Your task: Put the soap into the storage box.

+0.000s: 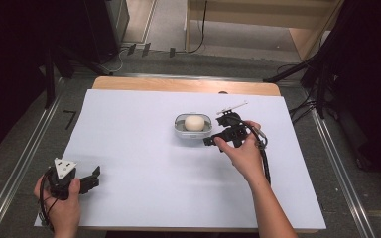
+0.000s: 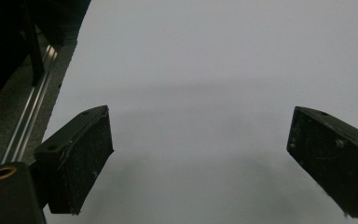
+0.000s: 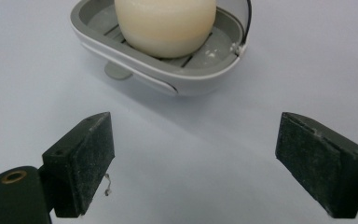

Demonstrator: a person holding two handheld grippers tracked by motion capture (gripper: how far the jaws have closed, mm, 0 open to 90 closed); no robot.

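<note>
One cream bar of soap (image 3: 165, 25) sits in one grey-and-white soap dish (image 3: 168, 79), near the middle of the white sheet (image 1: 144, 168) that covers the table. My right gripper (image 3: 193, 156) is just beside the dish on its right side, pointing at it, jaws spread wide with nothing between them; in the right gripper view the dish's near wall lies just ahead of the pads. I judge this to be the approach, before any grasp. The next move, as I see it, calls for easing forward and lifting a little so the pads straddle either the rounded soap or the dish's rim, then closing squarely so the smooth bar doesn't squirt out. My left gripper (image 1: 82, 182) rests well apart at the sheet's near left corner, jaws also spread and holding nothing. So: one soap, one dish, two grippers.
</note>
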